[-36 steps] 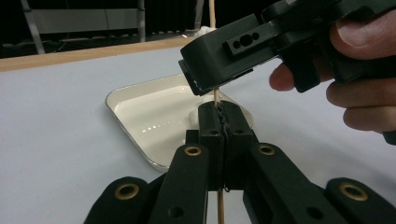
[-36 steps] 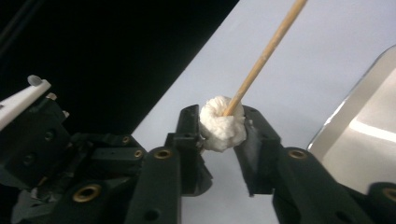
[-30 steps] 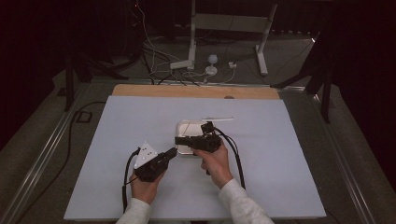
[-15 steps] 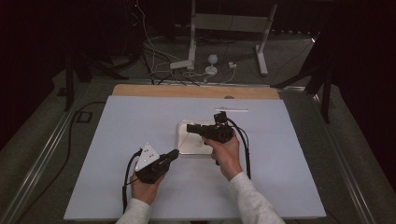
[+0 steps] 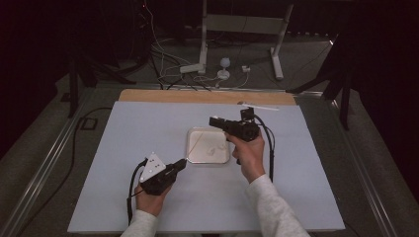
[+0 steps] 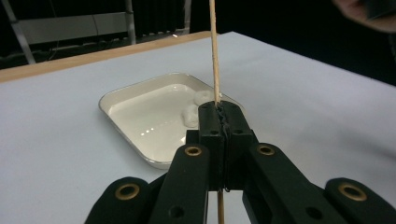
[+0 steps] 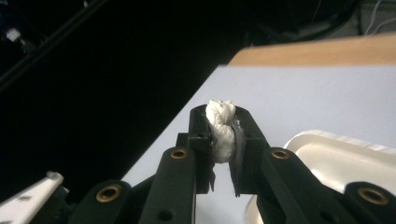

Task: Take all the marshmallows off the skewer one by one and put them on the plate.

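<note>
L gripper point(image 6: 219, 114): clamped on stick point(image 6: 214, 46), at tray's point(image 5: 195, 157) near-left corner
R gripper point(image 7: 223, 128): pinching white lump point(image 7: 221, 130), above tray's far-right edge
More lumps point(image 6: 195, 109): in tray

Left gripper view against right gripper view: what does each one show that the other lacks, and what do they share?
The left gripper view has the left gripper shut on a thin wooden stick, with white lumps lying in the tray. The right gripper view has the right gripper shut on a white cotton-like wad held above the table. Both show the white tray and the pale table with its wooden far edge.
</note>
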